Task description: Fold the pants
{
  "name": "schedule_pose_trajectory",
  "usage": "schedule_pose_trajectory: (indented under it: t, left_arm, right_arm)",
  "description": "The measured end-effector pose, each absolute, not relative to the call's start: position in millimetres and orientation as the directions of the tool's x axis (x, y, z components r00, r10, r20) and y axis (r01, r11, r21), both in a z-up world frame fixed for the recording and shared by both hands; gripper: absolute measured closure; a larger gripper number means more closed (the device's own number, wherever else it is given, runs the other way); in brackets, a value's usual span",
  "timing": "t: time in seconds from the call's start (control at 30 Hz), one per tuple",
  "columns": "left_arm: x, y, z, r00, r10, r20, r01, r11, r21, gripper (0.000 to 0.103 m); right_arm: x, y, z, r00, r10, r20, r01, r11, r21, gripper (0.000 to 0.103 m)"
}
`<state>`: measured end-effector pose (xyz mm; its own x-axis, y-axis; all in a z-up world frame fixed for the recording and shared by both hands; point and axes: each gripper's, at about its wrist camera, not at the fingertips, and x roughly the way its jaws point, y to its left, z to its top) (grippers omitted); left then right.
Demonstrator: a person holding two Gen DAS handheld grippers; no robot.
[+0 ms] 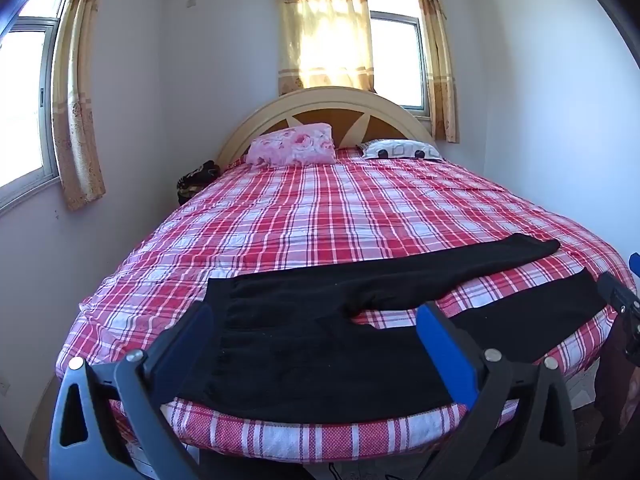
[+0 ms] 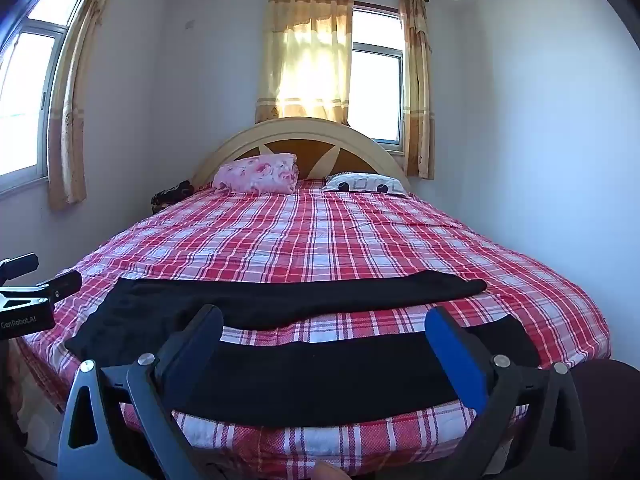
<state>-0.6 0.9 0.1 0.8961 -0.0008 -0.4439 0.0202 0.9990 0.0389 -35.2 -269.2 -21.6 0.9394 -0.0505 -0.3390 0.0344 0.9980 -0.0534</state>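
From the left wrist view, the left claw is spread wide with nothing between its fingers, hovering above the near edge of the bed, which is covered in a red and white plaid sheet. The black pants lie flat across the foot of the bed, waist to the left, one leg running along the near edge and the other angled away toward the right. Part of the right claw shows at the right border. A pink floral pillow and a white patterned pillow sit by the arched headboard. From the right wrist view, the right claw is likewise spread wide and empty, hovering over the near pant leg; the pants stretch across the bed's foot, legs parted in a narrow V opening rightward. The left claw's body appears at the left border, just beside the waist end
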Motion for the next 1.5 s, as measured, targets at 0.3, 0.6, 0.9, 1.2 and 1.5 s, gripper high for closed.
schedule_pose_trajectory:
  t: [0.3,0.6,0.9,1.2,1.5]
  left_arm:
    - [0.2,2.5,-2.7,0.897,0.008,-0.443,0.006,1.0,0.03,0.0]
    - [-1.0,7.1,1.5,0.9,0.007,-0.435,0.004,1.0,0.025,0.0]
    - [-1.0,8.1,0.9,0.9,0.008,-0.435,0.003,1.0,0.024,0.0]
    - [-1.5,10.1,2.1,0.899,0.006,-0.439,0.004,1.0,0.024,0.0]
    - [1.4,10.8,1.3,0.897,0.01,-0.442,-0.001,1.0,0.022,0.0]
  right_arm:
    - [-35.2,-267.5,-24.1,0.94,-0.049,-0.338,0.036,0.998,-0.044,0.001]
    - [-32.0,-267.5,-33.7,0.937,-0.042,-0.346,0.029,0.999,-0.045,0.001]
    - [-30.5,-267.1,-35.7,0.935,-0.039,-0.353,0.026,0.999,-0.043,0.001]
    - [-26.7,-267.8,-40.8,0.929,-0.034,-0.367,0.022,0.999,-0.036,0.001]
    - [-27.9,-268.4,-38.9,0.928,-0.034,-0.371,0.023,0.999,-0.035,0.001]
